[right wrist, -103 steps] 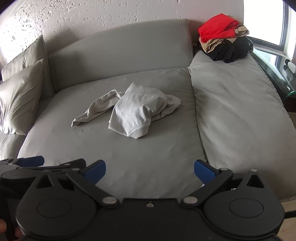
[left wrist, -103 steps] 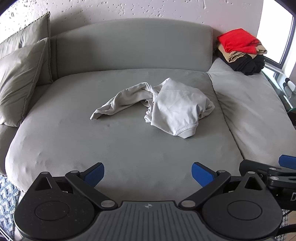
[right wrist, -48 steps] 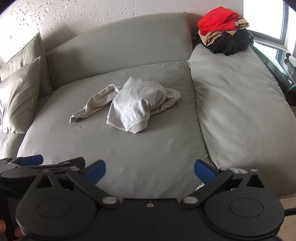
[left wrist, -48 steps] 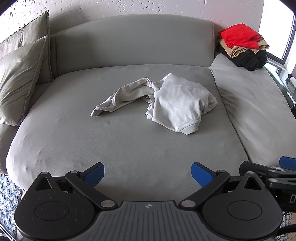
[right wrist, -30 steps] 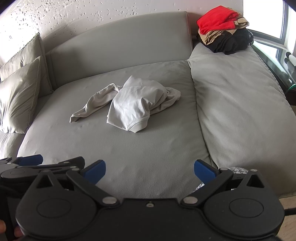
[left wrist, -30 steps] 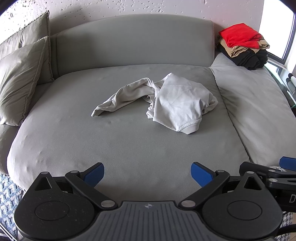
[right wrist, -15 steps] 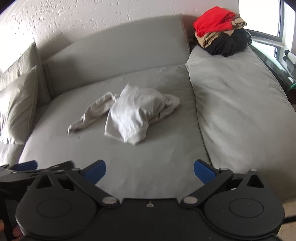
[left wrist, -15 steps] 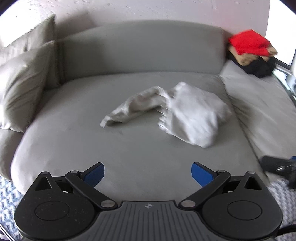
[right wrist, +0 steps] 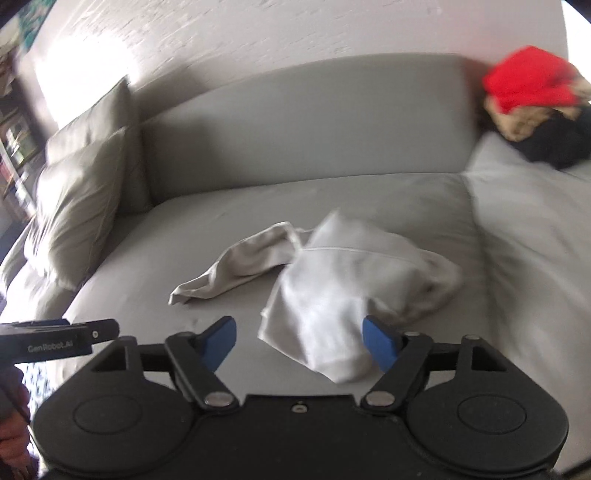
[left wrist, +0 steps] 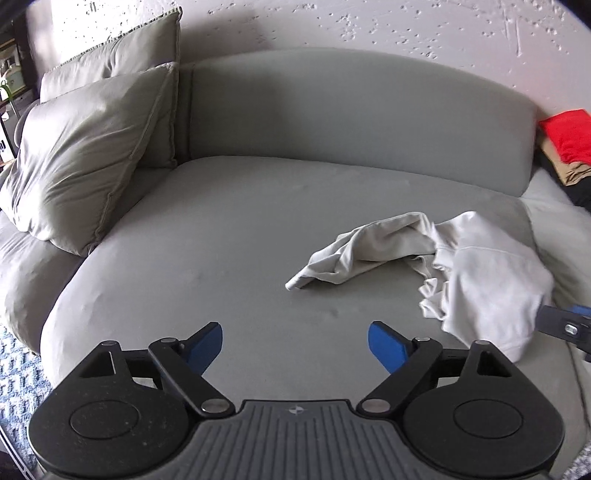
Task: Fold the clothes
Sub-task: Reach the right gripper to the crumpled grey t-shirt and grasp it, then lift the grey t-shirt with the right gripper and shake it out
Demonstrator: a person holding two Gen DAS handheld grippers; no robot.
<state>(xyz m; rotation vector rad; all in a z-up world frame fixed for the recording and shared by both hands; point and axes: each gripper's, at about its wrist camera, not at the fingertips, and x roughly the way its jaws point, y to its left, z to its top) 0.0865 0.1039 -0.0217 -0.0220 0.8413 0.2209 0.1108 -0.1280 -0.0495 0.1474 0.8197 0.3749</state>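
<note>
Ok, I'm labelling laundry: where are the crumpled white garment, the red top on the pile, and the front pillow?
white garment (right wrist: pixel 343 280), right wrist view, bunched middle.
red top (right wrist: pixel 528 86), right wrist view, upper face.
front pillow (left wrist: pixel 88 155), left wrist view, front face.

Premises: a domestic living room. Principal fixture is a large grey upholstered sofa (left wrist: pixel 280 229) with a curved backrest, set against a white rough-plastered wall (left wrist: pixel 369 26). Two grey cushions (left wrist: pixel 85 155) lean at the sofa's left end. A crumpled pale garment (right wrist: pixel 332 280) lies on the seat; a stack of clothes (right wrist: pixel 535 110), red on top, sits at the sofa's right end. A blue-and-white patterned rug (left wrist: pixel 18 376) shows below the sofa's left front edge. Shelving, blurred, stands beyond the cushions.
</note>
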